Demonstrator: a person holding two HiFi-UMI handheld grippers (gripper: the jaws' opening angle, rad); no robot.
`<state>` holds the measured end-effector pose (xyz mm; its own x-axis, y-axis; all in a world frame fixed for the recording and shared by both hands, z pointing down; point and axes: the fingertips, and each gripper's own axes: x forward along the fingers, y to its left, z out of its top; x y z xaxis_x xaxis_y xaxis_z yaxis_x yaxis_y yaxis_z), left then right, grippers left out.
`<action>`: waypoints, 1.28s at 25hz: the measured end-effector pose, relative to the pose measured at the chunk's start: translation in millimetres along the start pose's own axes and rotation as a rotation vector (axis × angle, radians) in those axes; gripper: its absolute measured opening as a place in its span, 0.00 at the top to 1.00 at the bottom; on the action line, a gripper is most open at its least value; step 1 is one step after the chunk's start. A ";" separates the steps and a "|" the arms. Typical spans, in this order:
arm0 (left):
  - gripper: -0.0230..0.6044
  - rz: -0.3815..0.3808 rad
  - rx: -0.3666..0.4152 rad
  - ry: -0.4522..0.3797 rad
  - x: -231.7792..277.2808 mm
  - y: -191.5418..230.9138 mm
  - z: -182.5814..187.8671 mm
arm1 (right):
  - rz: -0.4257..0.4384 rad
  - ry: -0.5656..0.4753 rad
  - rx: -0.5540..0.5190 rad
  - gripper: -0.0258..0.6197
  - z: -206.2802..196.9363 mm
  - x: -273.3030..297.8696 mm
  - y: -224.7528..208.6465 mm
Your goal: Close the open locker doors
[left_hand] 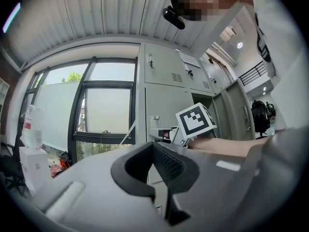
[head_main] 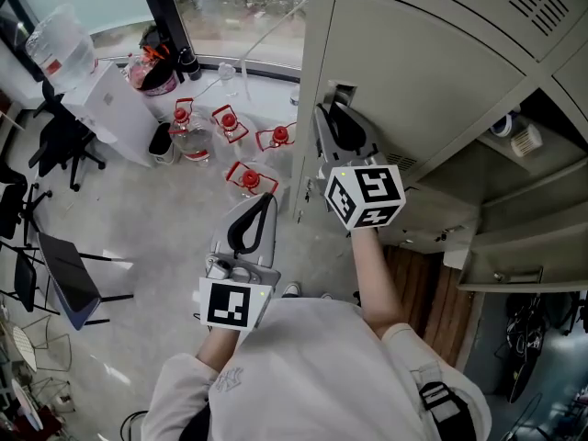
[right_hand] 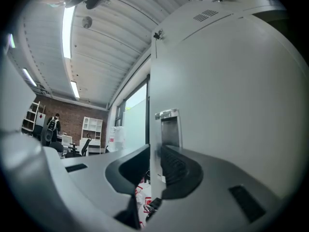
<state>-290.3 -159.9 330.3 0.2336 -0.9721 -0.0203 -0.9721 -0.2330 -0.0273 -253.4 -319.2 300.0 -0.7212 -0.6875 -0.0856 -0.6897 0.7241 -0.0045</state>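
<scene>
Left gripper (head_main: 262,205) sits low near our chest, jaws together, holding nothing. Right gripper (right_hand: 155,156) is pinched partway closed on the free edge of the locker door (head_main: 432,72), just below its handle recess (right_hand: 169,129). The door stands ajar over the open compartment (head_main: 514,200). We judge we're mid-close. Next we swing it flush, then let go.

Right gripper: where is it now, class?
Head view, right of centre: the right gripper grips the edge of the open locker door beside its recessed handle, above the left gripper.
</scene>
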 end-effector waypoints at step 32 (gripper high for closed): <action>0.95 -0.022 -0.003 0.020 24.5 -13.9 -5.1 | 0.068 0.004 0.003 0.79 1.4 -3.6 13.8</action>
<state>-271.3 -180.6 335.2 0.2540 -0.9672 -0.0001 -0.9669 -0.2539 -0.0248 -260.3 -306.6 298.9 -0.7667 -0.6368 -0.0818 -0.6388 0.7694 -0.0020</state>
